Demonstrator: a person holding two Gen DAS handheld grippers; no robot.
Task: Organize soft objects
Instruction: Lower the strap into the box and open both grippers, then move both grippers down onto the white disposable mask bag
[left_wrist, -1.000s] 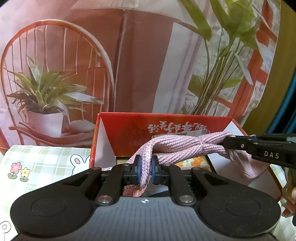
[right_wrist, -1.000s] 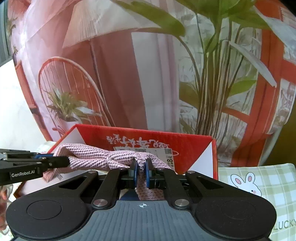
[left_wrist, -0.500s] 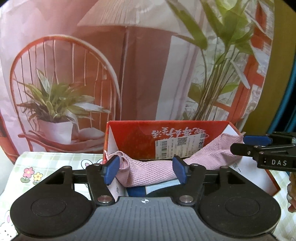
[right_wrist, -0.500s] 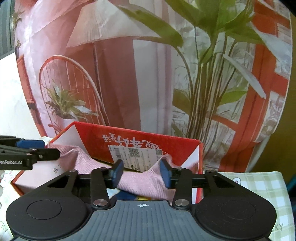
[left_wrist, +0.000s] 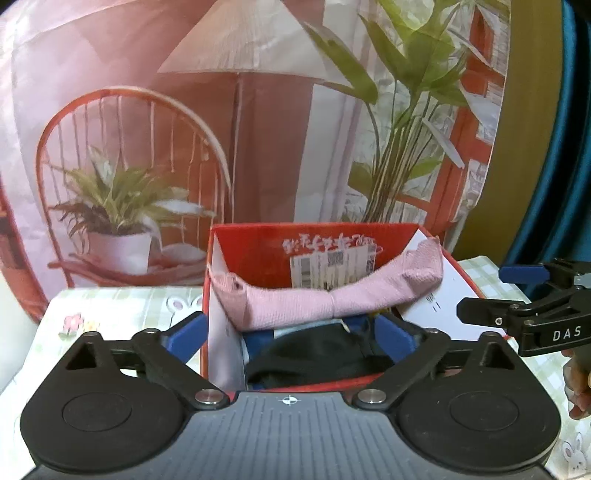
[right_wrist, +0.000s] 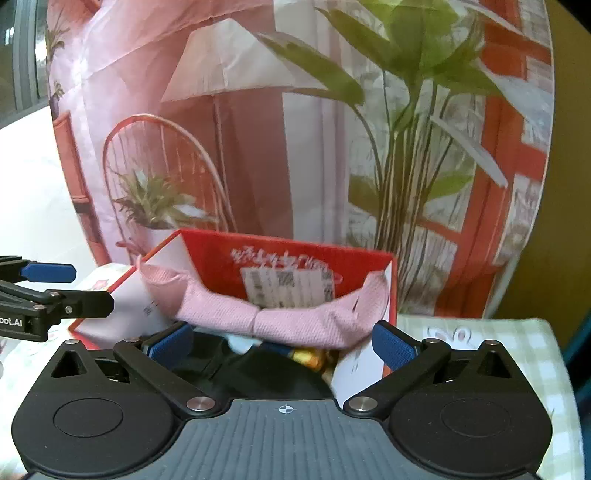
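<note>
Left gripper (left_wrist: 288, 338) standing wide, jaws just been opening, blue pads (left_wrist: 186, 334) pressing on nothing, hovering at the near edge of the red box (left_wrist: 258, 240). Right gripper (right_wrist: 282, 345) likewise spread wide, jaws just been opening too, gripping nothing, hanging at the box's near wall. Pink knitted cloth (left_wrist: 325, 295) lying slack across the box, one end draping over its left wall, the other resting up on its right wall, the middle sagging inside. Lying beneath the cloth, inside the box, a dark item (left_wrist: 317, 354) and something yellow (right_wrist: 308, 356), too blurred to tell. Sitting under the box, a checked tablecloth (right_wrist: 480, 339) with bunny prints. Hanging behind the box, a printed backdrop (left_wrist: 184, 147) of chair and plants.
</note>
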